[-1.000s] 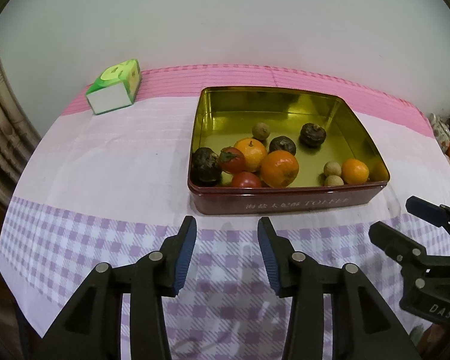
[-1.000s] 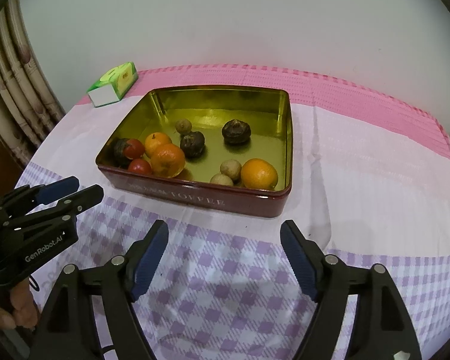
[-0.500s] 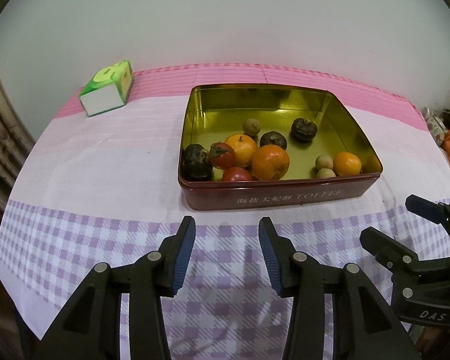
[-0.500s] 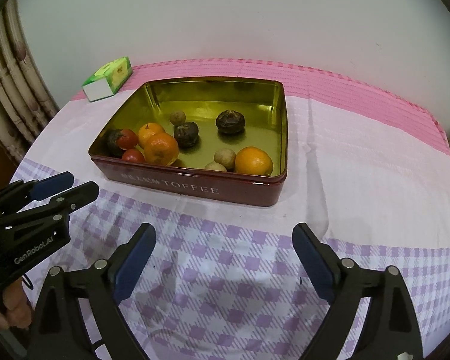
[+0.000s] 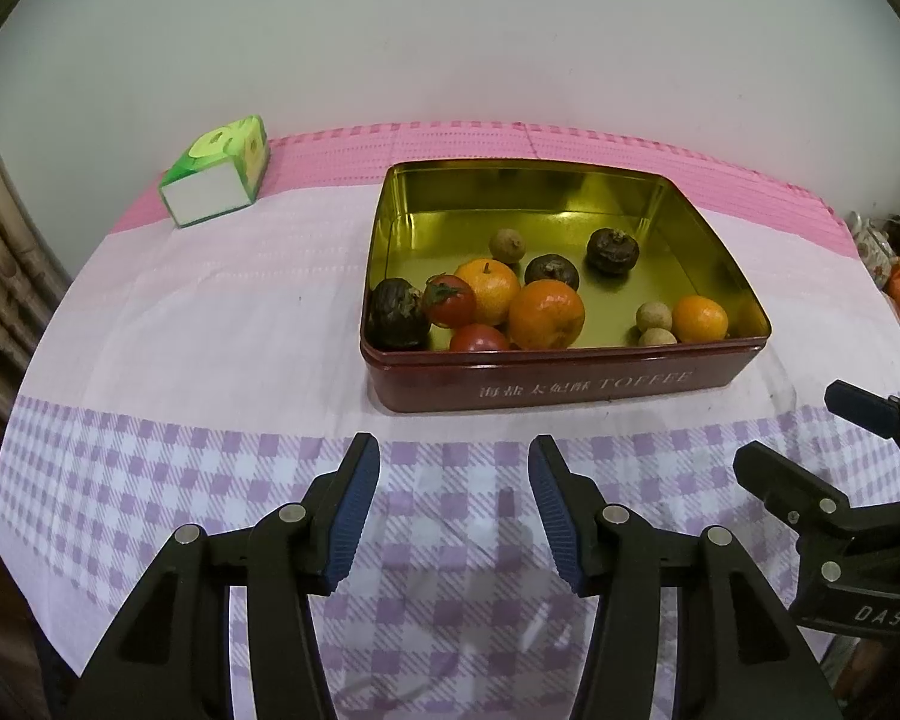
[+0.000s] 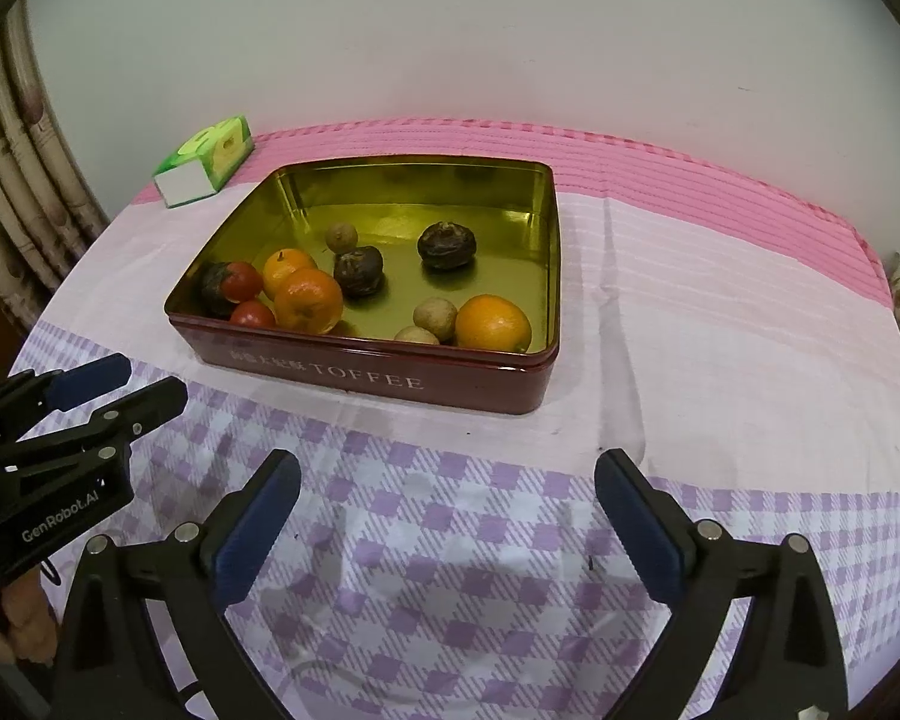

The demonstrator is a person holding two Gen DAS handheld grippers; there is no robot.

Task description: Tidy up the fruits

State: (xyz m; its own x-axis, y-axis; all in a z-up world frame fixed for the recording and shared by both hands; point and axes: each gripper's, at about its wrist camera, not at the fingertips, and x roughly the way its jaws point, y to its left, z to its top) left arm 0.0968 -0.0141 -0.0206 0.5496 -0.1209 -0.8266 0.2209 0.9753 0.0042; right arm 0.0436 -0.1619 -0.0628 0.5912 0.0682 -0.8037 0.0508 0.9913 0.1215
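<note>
A red toffee tin (image 5: 570,387) (image 6: 390,384) with a gold inside stands on the table and holds several fruits: oranges (image 5: 546,313) (image 6: 492,324), red tomatoes (image 5: 448,300) (image 6: 241,281), dark brown fruits (image 5: 613,250) (image 6: 447,246) and small beige round fruits (image 5: 654,319) (image 6: 435,318). My left gripper (image 5: 453,501) (image 6: 117,387) is open and empty, in front of the tin over the checked cloth. My right gripper (image 6: 447,519) (image 5: 810,438) is open wide and empty, in front of the tin's right end.
A green and white tissue box (image 5: 216,187) (image 6: 204,161) lies at the back left of the table. A curtain (image 6: 12,168) hangs at the left. The wall stands close behind the table. Some objects (image 5: 894,258) sit off the right edge.
Both grippers have drawn back a little from the tin and shifted. The right gripper has opened wider. The fruits in the tin have not moved.
</note>
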